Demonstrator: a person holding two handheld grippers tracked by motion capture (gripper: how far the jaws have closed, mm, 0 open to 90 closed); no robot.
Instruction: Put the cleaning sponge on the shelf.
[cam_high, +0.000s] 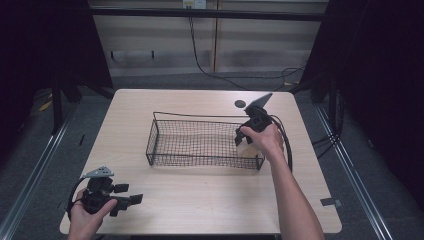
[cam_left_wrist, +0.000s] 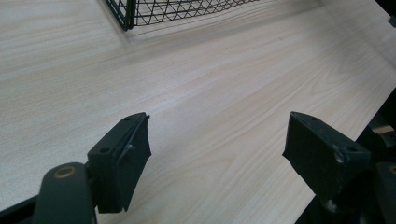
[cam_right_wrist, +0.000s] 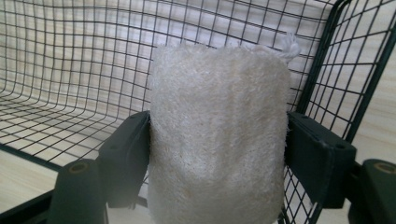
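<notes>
Two black jaws hold a fluffy cream pad (cam_right_wrist: 217, 135) tight between them, one jaw on each side, in the right gripper view. That pad is soft and fuzzy like a towel, and it stands up tall in the grip. A little white loop of string sticks out at its top corner. These jaws belong to the right gripper (cam_high: 246, 141), and they are clamped on the pad.

Behind the pad is the black wire basket (cam_right_wrist: 60, 79). Its thin wires cross to make lots of small squares. The pad is at a corner of the basket, with the wire wall close behind it and a thick corner wire just to one side.

From the high view, the right hand (cam_high: 265, 140) holds its gripper over the right end of the basket (cam_high: 200, 142), and the pale pad (cam_high: 246, 148) peeks out under the hand, just inside the basket's right end.

The left gripper (cam_high: 131, 200) is far away from the basket, near the front left corner of the table (cam_high: 210, 200). The left hand (cam_high: 90, 212) holds it low over the wood. Its jaws are wide apart and hold nothing. Between them is only bare, light wood.

A small dark round spot (cam_high: 240, 104) sits on the table behind the basket.
</notes>
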